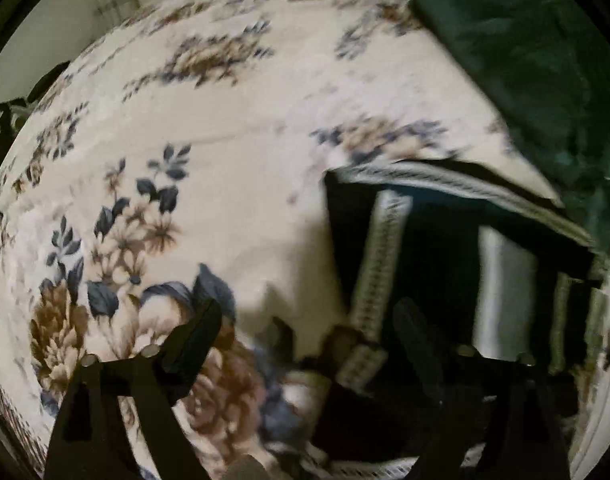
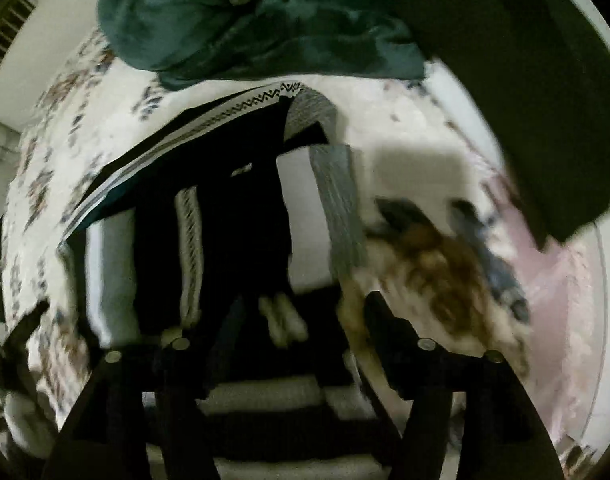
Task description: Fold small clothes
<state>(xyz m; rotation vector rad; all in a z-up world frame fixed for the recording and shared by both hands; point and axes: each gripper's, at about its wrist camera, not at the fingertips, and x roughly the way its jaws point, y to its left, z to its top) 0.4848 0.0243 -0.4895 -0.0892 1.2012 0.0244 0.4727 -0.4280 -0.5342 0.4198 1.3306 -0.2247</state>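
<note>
Hovering with both jaws wide and empty, you have the garment (image 2: 233,216) lying lengthwise away beneath the right gripper (image 2: 301,320), nearer than the left gripper (image 1: 309,320).

Open left gripper (image 1: 309,320) above black patterned garment (image 1: 433,248), floral bedspread (image 1: 233,120).

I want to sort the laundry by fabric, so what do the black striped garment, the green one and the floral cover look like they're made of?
Black garment: seems knitted, matte, with woven zigzag bands.
Green garment: looks like soft fleece or plush, from its fuzzy crumpled surface.
Floral cover: printed cloth, matte; blur leaves the weave unclear.
</note>
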